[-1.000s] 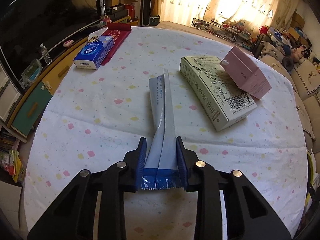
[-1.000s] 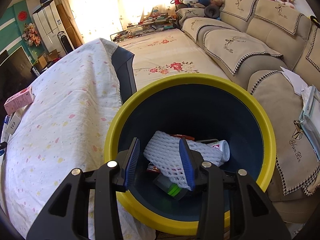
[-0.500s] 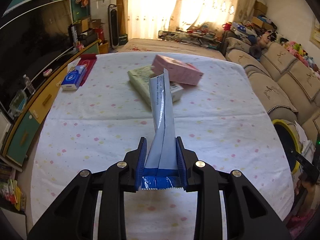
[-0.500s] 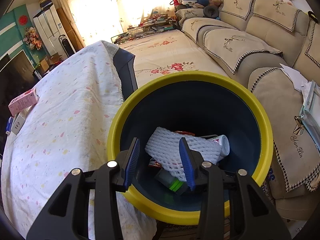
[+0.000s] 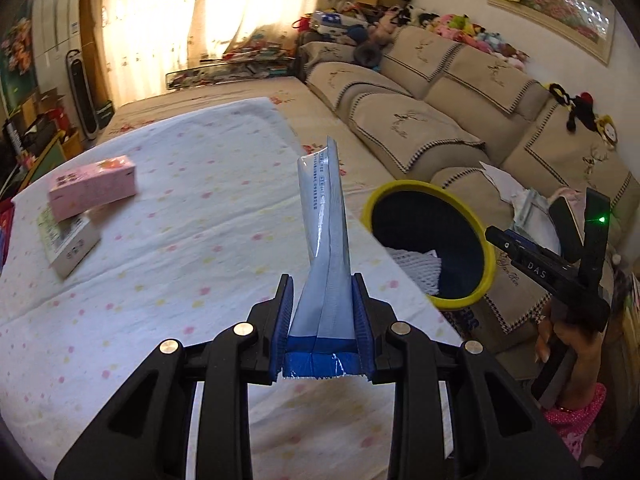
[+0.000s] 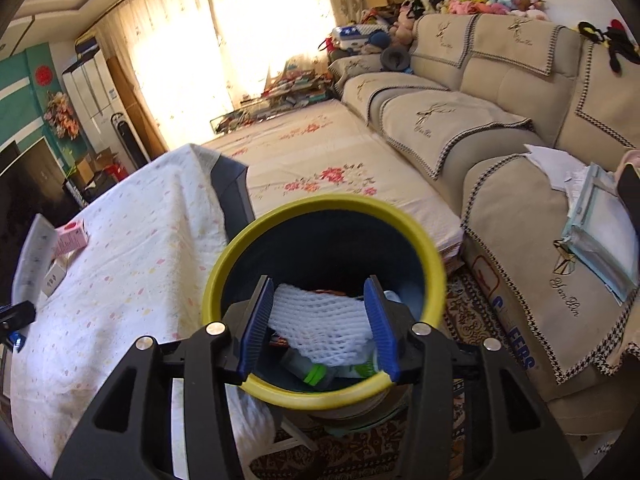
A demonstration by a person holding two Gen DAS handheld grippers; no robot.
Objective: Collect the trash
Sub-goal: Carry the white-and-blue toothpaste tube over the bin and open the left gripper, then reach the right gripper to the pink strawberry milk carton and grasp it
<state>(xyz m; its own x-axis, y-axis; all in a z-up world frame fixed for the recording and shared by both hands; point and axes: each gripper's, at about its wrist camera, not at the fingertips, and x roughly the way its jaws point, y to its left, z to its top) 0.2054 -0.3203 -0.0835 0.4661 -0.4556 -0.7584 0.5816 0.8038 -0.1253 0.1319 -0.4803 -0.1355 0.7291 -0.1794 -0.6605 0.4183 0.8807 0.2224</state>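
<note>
Glossy creased wrapper point(image 5: 325, 248) now nearer round yellow-rimmed bin point(image 5: 430, 242).

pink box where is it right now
In the left wrist view, the pink box sits far left on the table, stacked on a white box.

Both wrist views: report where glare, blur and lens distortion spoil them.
Left wrist view: sunlit curtains are blown out, the pink box and bin are motion-smeared, and the held wrapper stays sharp. Right wrist view: the window glares white, the bin rim is slightly soft, and fisheye bending curves the sofa, with dark corners.
</note>
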